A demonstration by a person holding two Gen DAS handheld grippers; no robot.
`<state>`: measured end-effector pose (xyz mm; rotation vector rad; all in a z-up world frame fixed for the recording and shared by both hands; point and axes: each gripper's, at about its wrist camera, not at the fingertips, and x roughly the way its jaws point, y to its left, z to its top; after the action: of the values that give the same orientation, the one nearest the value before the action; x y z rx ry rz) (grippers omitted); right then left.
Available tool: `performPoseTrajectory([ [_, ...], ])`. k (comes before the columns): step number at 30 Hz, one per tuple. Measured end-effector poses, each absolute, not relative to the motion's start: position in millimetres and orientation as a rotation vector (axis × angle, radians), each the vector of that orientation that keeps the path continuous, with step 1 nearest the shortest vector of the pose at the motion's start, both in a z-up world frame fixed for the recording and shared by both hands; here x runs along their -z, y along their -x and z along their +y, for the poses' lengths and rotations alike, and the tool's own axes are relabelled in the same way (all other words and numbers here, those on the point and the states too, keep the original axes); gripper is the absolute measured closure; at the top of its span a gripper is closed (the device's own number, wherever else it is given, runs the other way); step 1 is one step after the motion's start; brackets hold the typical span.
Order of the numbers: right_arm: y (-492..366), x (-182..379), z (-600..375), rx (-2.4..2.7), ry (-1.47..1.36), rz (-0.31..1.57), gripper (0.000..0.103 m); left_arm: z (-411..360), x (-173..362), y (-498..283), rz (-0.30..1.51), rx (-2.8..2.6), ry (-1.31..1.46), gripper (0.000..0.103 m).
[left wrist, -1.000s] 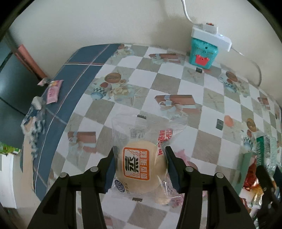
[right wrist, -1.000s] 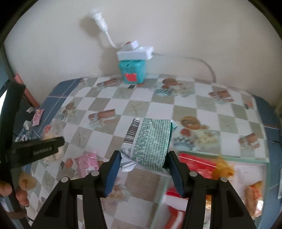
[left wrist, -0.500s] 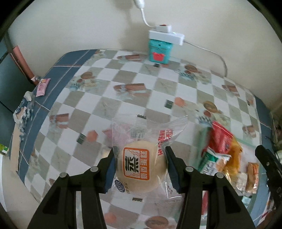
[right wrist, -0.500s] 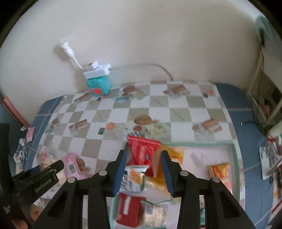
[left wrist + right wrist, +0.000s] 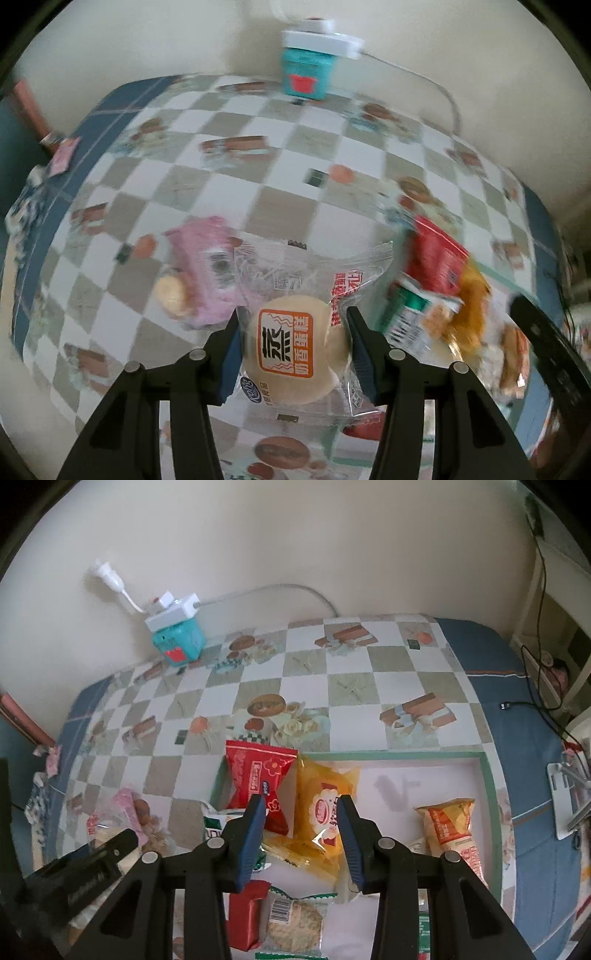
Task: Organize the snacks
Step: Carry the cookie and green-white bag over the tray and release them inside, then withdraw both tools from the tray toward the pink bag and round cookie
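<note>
A round steamed cake [image 5: 291, 347] in a clear wrapper with an orange label sits between the pads of my left gripper [image 5: 293, 328], which is shut on it above the checkered table. At its right are the blurred tray snacks, among them a red packet [image 5: 439, 258]. In the right wrist view my right gripper [image 5: 300, 805] hovers over the green-rimmed tray [image 5: 391, 755], its jaws narrow but apart and empty. Below it lie a yellow packet [image 5: 325, 808], a red packet [image 5: 258, 775], a green-white packet [image 5: 216, 821] and an orange packet [image 5: 450, 823]. The left gripper's black body [image 5: 85, 878] shows at lower left.
A pink packet [image 5: 210, 273] and a small bun lie on the table left of the tray. A teal box under a white power strip [image 5: 179, 642] stands against the back wall. Black cables [image 5: 535, 672] run over the blue cloth at the right. Small wrappers [image 5: 64, 158] lie at the left edge.
The left gripper carried the cake rightward, up to the tray. The right gripper let go of the green packet at the tray's left end, moved over the tray and narrowed its jaws.
</note>
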<state>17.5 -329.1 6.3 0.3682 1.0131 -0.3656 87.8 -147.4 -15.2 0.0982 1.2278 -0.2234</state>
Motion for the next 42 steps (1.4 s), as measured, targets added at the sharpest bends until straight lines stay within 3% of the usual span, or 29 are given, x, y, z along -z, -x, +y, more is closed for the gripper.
performPoseTrajectory([
  [12, 9, -15, -363, 0.504, -0.383, 1.020, 0.060, -225, 27, -44, 1.275, 0.498, -0.211, 0.046],
  [13, 13, -15, -367, 0.519, -0.388, 1.022, 0.059, -227, 28, -42, 1.273, 0.501, -0.221, 0.045],
  [15, 22, -17, -375, 0.544, -0.396, 1.025, 0.059, -229, 27, -40, 1.261, 0.500, -0.227, 0.028],
  [18, 34, -21, -382, 0.562, -0.419, 1.014, 0.058, -222, 23, -42, 1.245, 0.495, -0.210, 0.024],
  [25, 53, -35, -366, 0.541, -0.447, 0.981, 0.057, -169, 14, -55, 1.193, 0.319, -0.130, 0.019],
  [28, 51, -34, -349, 0.516, -0.423, 0.995, 0.051, -137, 11, -61, 1.172, 0.217, -0.089, 0.019],
  [32, 47, -35, -322, 0.474, -0.377, 1.002, 0.049, -91, 14, -67, 1.176, 0.060, -0.007, 0.009],
  [36, 42, -38, -295, 0.430, -0.325, 0.995, 0.041, -47, 15, -70, 1.174, -0.076, 0.070, 0.008],
  [42, 27, -34, -254, 0.342, -0.276, 1.007, 0.038, 3, 21, -67, 1.182, -0.227, 0.142, 0.008],
])
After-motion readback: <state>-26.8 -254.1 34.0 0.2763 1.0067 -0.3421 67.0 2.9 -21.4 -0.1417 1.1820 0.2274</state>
